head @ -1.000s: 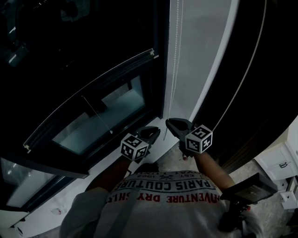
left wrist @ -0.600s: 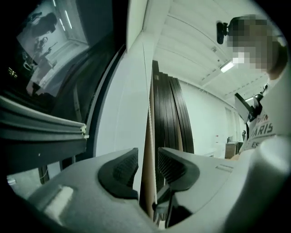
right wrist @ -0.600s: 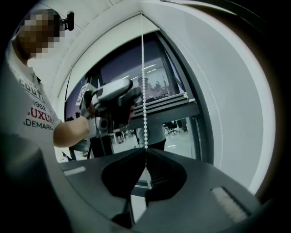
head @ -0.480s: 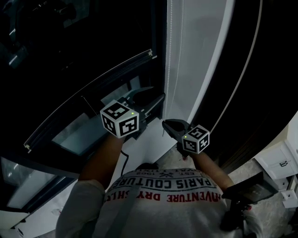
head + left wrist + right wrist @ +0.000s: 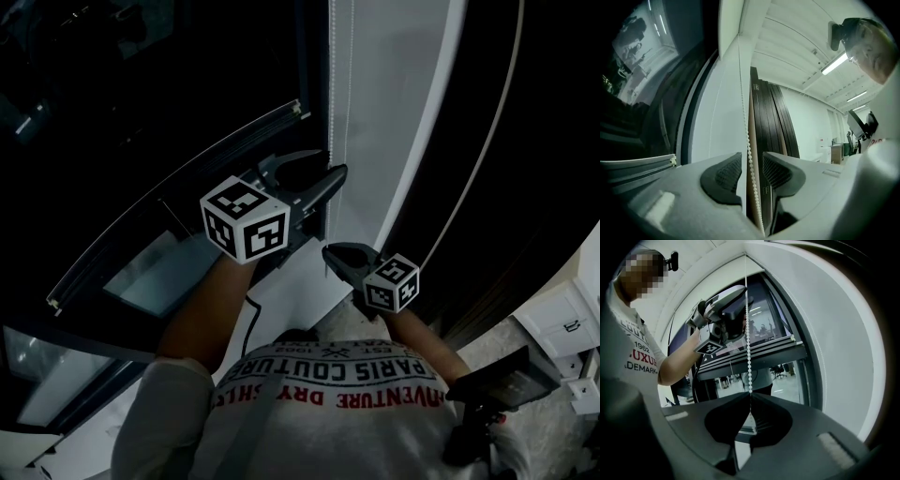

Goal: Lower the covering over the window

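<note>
A white bead chain (image 5: 748,343) hangs down the white window frame. My right gripper (image 5: 750,398) is shut on it low down; in the head view this gripper (image 5: 330,251) sits just above the sill. My left gripper (image 5: 328,169) is higher up the same chain (image 5: 749,154). Its jaws stand open with the chain running loose between the ribbed pads (image 5: 723,176), touching neither. The blind's bottom rail (image 5: 178,202) runs slantwise across the dark window, and a thin cord hangs from it.
The white sill (image 5: 300,300) lies under the grippers. Dark upright panels (image 5: 525,187) stand right of the white frame. A white cabinet (image 5: 562,323) and a dark device on a stand (image 5: 506,380) are at the lower right. My own torso fills the bottom.
The left gripper let go of the chain, opened wide and rose up along it. The right gripper stayed shut on the chain and barely moved.
</note>
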The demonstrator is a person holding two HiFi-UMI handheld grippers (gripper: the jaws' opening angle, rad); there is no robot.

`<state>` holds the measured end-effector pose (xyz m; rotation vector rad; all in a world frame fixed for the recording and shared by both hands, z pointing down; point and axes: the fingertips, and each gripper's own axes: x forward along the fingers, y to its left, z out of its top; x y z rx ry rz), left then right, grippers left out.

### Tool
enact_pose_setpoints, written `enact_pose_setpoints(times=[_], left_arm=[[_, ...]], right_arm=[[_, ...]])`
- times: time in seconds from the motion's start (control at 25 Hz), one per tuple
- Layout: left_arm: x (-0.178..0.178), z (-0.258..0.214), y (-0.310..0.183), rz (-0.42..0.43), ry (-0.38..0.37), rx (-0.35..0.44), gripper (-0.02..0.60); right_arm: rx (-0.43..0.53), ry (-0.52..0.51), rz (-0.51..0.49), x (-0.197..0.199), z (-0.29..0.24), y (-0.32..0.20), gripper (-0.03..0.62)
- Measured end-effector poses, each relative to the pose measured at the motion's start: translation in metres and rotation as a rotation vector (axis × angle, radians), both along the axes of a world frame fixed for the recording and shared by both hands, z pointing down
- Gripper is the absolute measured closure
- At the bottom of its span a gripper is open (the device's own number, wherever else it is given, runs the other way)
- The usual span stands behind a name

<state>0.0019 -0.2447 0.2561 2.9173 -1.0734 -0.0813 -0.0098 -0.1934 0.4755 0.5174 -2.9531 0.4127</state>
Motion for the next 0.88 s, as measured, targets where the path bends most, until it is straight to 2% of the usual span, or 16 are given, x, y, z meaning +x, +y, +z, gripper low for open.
enact_pose_setpoints(times=[0.12, 0.2, 0.24, 0.56, 0.88], left_arm=[[0.0, -0.001, 0.0, 0.006, -0.013, -0.003, 0.453], [-0.002, -0.003, 0.0, -0.014, -0.014, -0.002, 0.543], [-0.002, -0.004, -0.001, -0.02, -0.012, -0.005, 0.56], [0.005, -0.005, -0.001, 0.001, -0.018, -0.026, 0.572], [0.002, -0.004, -0.001, -0.004, 0.03, -0.034, 0.574]], right_arm=[[0.005, 0.001, -0.008, -0.002, 0.0, 0.002, 0.582], [0.003, -0.005, -0.011, -0.003, 0.0, 0.003, 0.582], [0.003, -0.007, -0.012, -0.003, 0.0, 0.003, 0.582], [-0.009, -0.022, -0.017, 0.001, -0.001, 0.001, 0.582], [-0.036, -0.058, -0.018, 0.008, -0.001, 0.0, 0.582]])
